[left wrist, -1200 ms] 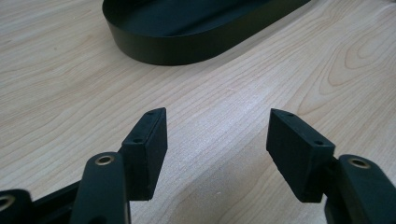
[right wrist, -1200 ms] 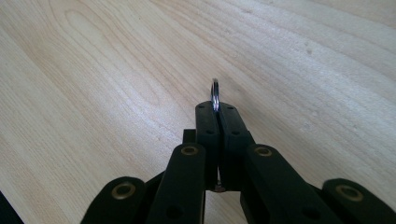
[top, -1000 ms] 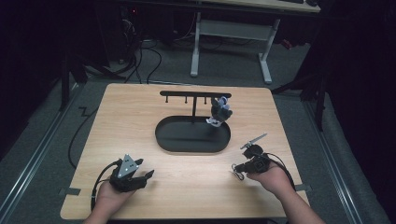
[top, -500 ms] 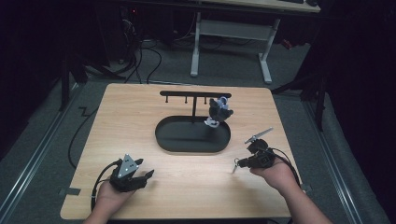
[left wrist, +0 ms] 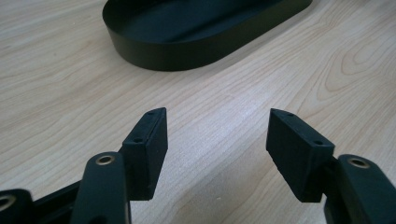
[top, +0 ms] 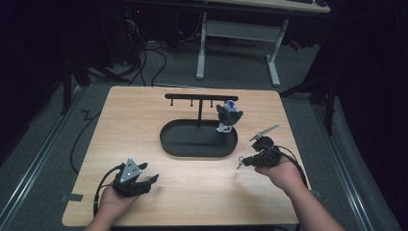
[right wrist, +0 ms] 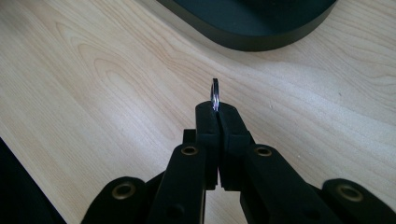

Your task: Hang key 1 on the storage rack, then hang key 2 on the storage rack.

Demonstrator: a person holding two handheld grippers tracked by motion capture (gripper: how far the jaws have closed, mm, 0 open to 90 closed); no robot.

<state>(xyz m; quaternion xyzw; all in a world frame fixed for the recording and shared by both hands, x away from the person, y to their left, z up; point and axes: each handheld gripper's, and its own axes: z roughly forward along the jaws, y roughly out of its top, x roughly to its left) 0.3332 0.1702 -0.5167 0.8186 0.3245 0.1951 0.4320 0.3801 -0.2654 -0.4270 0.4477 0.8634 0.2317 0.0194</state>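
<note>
Small metal ring (right wrist: 215,95) pinched edge-on in the right gripper (right wrist: 217,108), above the wooden table (top: 144,125).

Clamped tight on the ring, standing upright at the tips of the right gripper's jaws, near the right end of the black oval tray (top: 198,147) and clear of the tabletop. Seen in the high view at the gripper's tip (top: 239,162). Left gripper (left wrist: 215,135) rested low near the table's front left, jaws spread wide with nothing between them, pointed toward the tray. Behind the tray, a black hook stand (top: 201,97) with a small grey figure (top: 228,115) at its right.

Dim lab: wood bench (top: 144,125), floor cables (top: 144,62), adj. desk frame (top: 235,43).
</note>
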